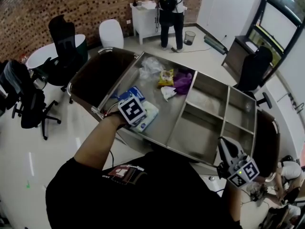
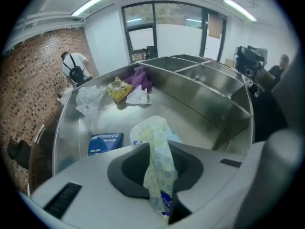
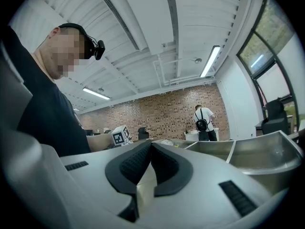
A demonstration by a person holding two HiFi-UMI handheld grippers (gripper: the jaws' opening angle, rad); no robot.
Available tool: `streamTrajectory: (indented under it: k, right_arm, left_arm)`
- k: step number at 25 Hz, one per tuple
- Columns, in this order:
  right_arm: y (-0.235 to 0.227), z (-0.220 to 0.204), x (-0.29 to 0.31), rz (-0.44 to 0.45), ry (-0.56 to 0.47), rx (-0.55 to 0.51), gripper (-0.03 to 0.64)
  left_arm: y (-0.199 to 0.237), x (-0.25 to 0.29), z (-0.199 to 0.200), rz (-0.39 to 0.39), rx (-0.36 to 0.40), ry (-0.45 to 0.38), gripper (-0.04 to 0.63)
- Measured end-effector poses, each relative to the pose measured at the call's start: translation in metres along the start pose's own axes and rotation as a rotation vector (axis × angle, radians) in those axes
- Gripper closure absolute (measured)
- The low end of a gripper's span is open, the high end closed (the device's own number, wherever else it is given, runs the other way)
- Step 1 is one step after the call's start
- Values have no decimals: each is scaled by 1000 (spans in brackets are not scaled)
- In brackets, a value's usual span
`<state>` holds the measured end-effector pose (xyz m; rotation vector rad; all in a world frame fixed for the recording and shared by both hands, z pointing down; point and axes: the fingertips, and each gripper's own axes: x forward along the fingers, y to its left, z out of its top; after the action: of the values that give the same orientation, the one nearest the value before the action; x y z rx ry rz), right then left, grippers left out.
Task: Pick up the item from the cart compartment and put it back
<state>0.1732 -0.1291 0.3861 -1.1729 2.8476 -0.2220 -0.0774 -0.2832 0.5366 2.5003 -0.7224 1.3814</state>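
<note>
Steel cart [image 1: 167, 120] with several compartments, the largest on its left side in the head view. The left gripper [image 1: 141, 117] is inside that compartment, toward its 7 o'clock corner. In the left gripper view its jaws [image 2: 158, 149] are clamped on a pale patterned soft pack [image 2: 155, 128]. One end of the pack is pinched between the pads and the rest bulges out beyond the tips. From the head view the pack [image 1: 149, 114] shows at 4 o'clock of the marker cube, over the compartment floor. Whether it rests on the floor or is lifted off it cannot be told.

A blue coffee box [image 1: 137, 93] lies just at 12 o'clock of the pack. Farther along, at the compartment's far end, sit a clear bag [image 1: 150, 67], a yellow packet [image 1: 166, 78], a purple bag [image 1: 182, 82] and a white wrapper [image 1: 167, 92], bunched close together.

The right gripper [image 1: 225, 147] is at 5 o'clock in the head view, outside the cart and by its near rim. Its jaws [image 3: 150, 146] are pressed together with nothing between them.

A person [image 1: 170, 13] stands at 12 o'clock by a white cabinet.
</note>
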Motion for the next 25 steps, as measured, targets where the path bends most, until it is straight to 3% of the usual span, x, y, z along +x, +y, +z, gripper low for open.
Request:
streamTrajectory:
  k: [2, 4, 6, 10, 13, 17, 25]
  right_arm:
    - [1, 2, -3, -7, -5, -1, 630]
    - [0, 3, -7, -13, -8, -1, 630]
    - [-2, 2, -10, -19, -9, -1, 631]
    - [0, 2, -10, -18, -16, -4, 630]
    - [3, 3, -8, -12, -13, -11, 630]
    - [5, 4, -8, -11, -14, -16, 630]
    - [6, 5, -8, -9, -13, -26, 630]
  left_arm:
    - [-4, -5, 1, 7, 15, -11, 582]
    - [-1, -19, 14, 40, 11, -96, 598]
    - [-4, -45, 44, 29, -3, -281, 599]
    - [-40, -118, 113, -153, -14, -739, 598]
    - [-65, -151, 134, -273, -34, -947, 600]
    - [-92, -148, 137, -351, -78, -1009, 600]
    - [-92, -125, 128, -322, -101, -947, 603]
